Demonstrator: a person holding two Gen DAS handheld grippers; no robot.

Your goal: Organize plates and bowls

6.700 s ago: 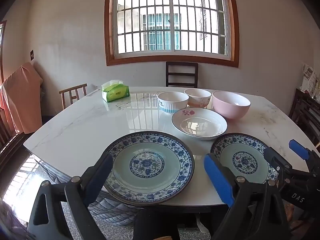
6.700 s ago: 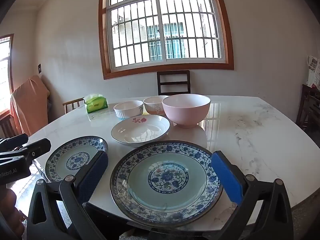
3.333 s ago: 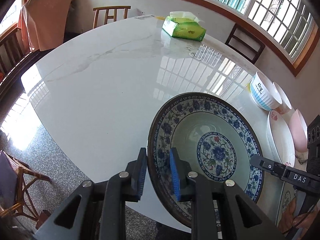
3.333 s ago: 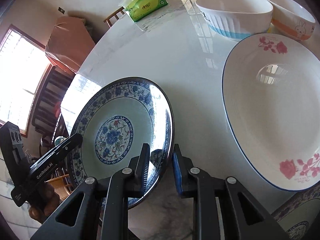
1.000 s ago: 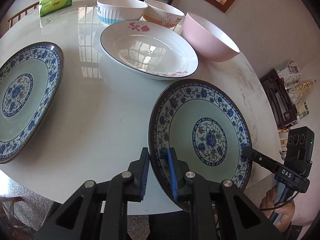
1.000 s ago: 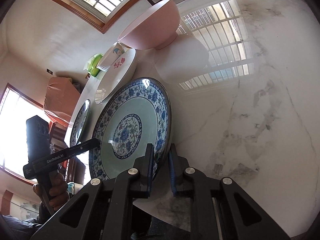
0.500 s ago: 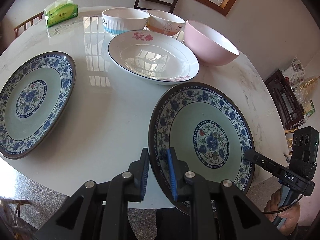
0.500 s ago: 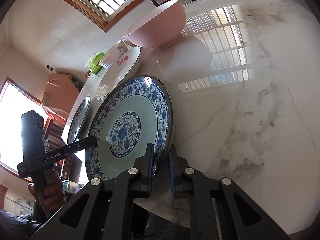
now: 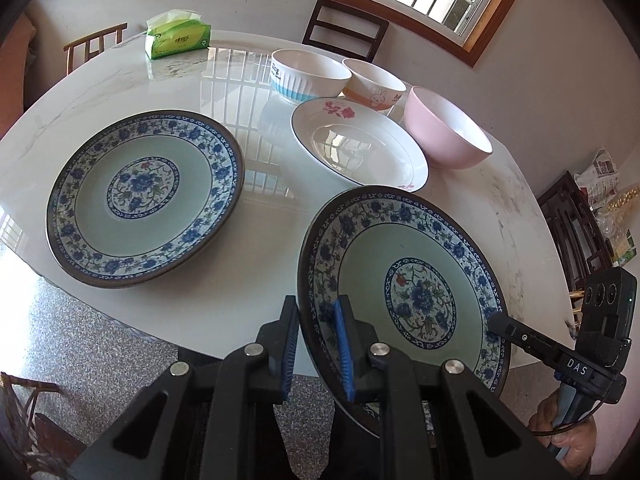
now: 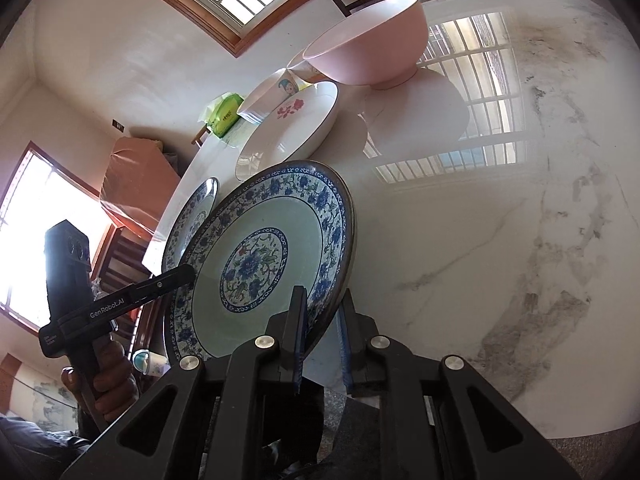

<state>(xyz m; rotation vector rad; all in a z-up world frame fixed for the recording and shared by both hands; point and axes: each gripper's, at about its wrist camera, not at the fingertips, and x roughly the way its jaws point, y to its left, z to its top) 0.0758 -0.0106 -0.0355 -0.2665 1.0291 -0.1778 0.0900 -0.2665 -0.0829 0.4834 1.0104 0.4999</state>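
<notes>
Both hand-held grippers, left (image 9: 316, 346) and right (image 10: 322, 338), pinch the lifted plate (image 9: 404, 280) by opposite rims. Glazed, stiff, likely heavy and brittle; I'd grip the rim firmly.

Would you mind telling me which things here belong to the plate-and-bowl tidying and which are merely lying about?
Belong to the job:
held blue-patterned plate
second blue-patterned plate
white rose plate
pink bowl
blue-striped bowl
rabbit bowl

Lying about:
green tissue pack
chairs
</notes>
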